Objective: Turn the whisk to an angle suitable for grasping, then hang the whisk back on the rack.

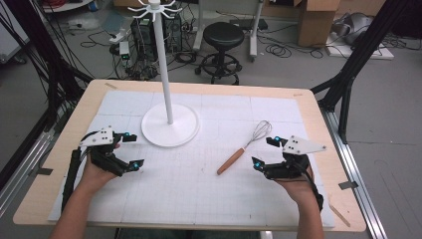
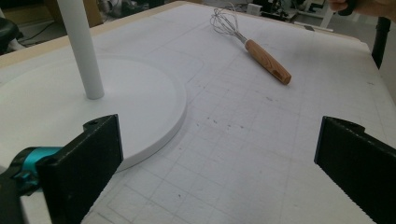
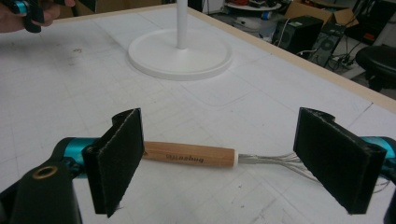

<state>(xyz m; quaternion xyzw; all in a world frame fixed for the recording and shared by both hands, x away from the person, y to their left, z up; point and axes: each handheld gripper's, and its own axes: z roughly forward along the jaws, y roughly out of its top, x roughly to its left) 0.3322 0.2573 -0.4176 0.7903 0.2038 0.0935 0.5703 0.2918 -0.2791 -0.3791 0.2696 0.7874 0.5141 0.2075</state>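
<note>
A wire whisk [image 1: 244, 148] with a wooden handle [image 3: 189, 154] lies flat on the white gridded mat [image 1: 199, 194], right of centre, its wires pointing to the far side. My right gripper [image 1: 263, 152] stands just right of it, open, jaws wide apart; in the right gripper view [image 3: 219, 154] the whisk lies crosswise just past the tips, untouched. My left gripper [image 1: 134, 149] stands open at the mat's left with nothing between its jaws. In the left gripper view [image 2: 219, 158] it faces the whisk [image 2: 267, 61] across the mat.
A white stand with a round base [image 1: 185, 130] and a tall pole [image 1: 164, 74] topped by hooks occupies the mat's far middle, close to the left gripper. The wooden table edge [image 1: 318, 119] borders the mat. A black stool [image 1: 224, 37], cables and boxes sit on the floor beyond.
</note>
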